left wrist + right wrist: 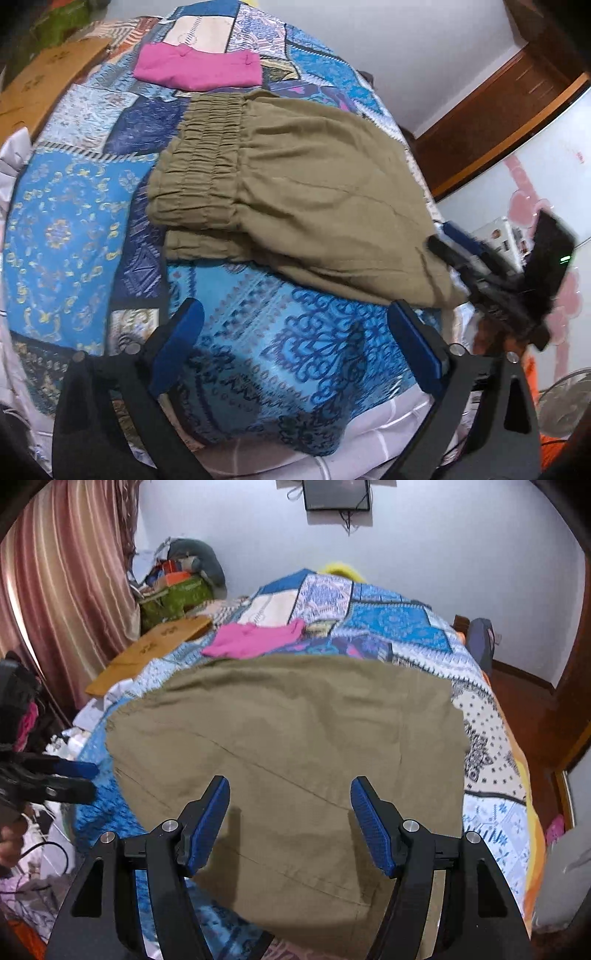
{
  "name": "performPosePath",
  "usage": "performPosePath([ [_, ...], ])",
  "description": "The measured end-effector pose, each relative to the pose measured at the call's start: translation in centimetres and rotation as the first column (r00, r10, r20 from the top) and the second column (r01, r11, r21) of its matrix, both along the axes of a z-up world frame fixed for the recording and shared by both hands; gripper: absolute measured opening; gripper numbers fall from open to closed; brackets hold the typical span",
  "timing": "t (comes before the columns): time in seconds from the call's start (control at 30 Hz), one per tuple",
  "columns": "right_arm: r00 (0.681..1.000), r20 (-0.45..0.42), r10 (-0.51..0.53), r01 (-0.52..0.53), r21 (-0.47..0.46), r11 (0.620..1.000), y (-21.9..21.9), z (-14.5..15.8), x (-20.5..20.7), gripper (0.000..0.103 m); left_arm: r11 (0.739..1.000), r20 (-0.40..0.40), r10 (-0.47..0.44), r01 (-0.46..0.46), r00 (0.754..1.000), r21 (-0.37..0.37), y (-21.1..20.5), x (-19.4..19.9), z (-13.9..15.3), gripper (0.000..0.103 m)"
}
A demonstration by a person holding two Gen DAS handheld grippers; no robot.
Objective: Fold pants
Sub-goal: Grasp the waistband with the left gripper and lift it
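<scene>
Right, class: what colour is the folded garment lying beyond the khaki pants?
Pink folded garment; the left wrist view shows it best.

Left wrist: looks down close over the bed (pixel 258 369) from the pants' (pixel 295 192) side.
Right wrist: looks down close along them.
Shared: pants, pink cloth (pixel 251 640).
</scene>
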State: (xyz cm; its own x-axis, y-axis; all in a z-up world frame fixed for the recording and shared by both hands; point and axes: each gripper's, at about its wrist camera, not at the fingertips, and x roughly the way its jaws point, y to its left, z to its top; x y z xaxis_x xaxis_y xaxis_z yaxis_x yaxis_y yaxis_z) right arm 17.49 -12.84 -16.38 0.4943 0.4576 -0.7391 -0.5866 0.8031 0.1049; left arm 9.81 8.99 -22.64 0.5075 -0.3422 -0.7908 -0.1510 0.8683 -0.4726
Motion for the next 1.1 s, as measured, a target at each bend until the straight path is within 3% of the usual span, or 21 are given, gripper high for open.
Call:
performPosePath([
  [0.23, 0.998, -0.060, 0.015, -0.014, 0.023, 1.000, -0.1, -1.6, 0.0, 0.065, 0.982, 0.020, 0.097, -0.093, 0.995, -0.165, 1.7, 2.6, -1.6, 0.102],
  [0.4, 0.997, -0.068, 0.038, -0.037, 0.014, 0.999, 0.1, -1.6, -0.3, 0.065, 0.978, 0.031, 0.142, -0.135, 0.989, -0.159, 2.2, 4.5, -1.9, 0.102],
  [0.47, 0.997, -0.066, 0.044, -0.044, 0.012, 0.999, 0.1, -1.7, -0.5, 0.065, 0.979, 0.040, 0.158, -0.151, 0.987, -0.137, 2.4, 5.1, -1.7, 0.096],
  [0.53, 0.997, -0.069, 0.047, -0.046, 0.016, 0.999, 0.1, -1.7, -0.3, 0.065, 0.978, 0.034, 0.191, -0.187, 0.981, -0.096, 2.6, 5.7, -1.6, 0.078],
  [0.7, 0.997, -0.069, 0.043, -0.042, 0.014, 0.999, 0.2, -1.6, -0.3, 0.065, 0.982, 0.017, 0.182, -0.180, 0.983, -0.052, 3.3, 7.0, -1.4, 0.050],
  [0.77, 0.997, -0.071, 0.036, -0.036, 0.008, 0.999, 0.2, -1.5, -0.3, 0.065, 0.986, 0.019, 0.162, -0.162, 0.987, -0.033, 3.4, 7.3, -1.2, 0.045],
  [0.87, 0.997, -0.078, 0.026, -0.026, -0.005, 1.000, 0.4, -1.0, -0.3, 0.065, 0.989, 0.048, 0.130, -0.133, 0.990, 0.059, 2.7, 7.0, -0.4, 0.038],
  [1.03, 0.998, -0.064, 0.015, -0.012, 0.039, 0.999, 1.2, 1.0, 0.1, 0.065, 0.956, 0.127, 0.060, -0.094, 0.990, 0.278, 0.3, 5.8, 1.5, 0.034],
  [1.1, 0.998, -0.053, 0.022, -0.019, 0.057, 0.998, 2.2, 1.9, 0.4, 0.065, 0.943, 0.147, 0.039, -0.085, 0.988, 0.323, -0.3, 5.2, 2.1, 0.033],
])
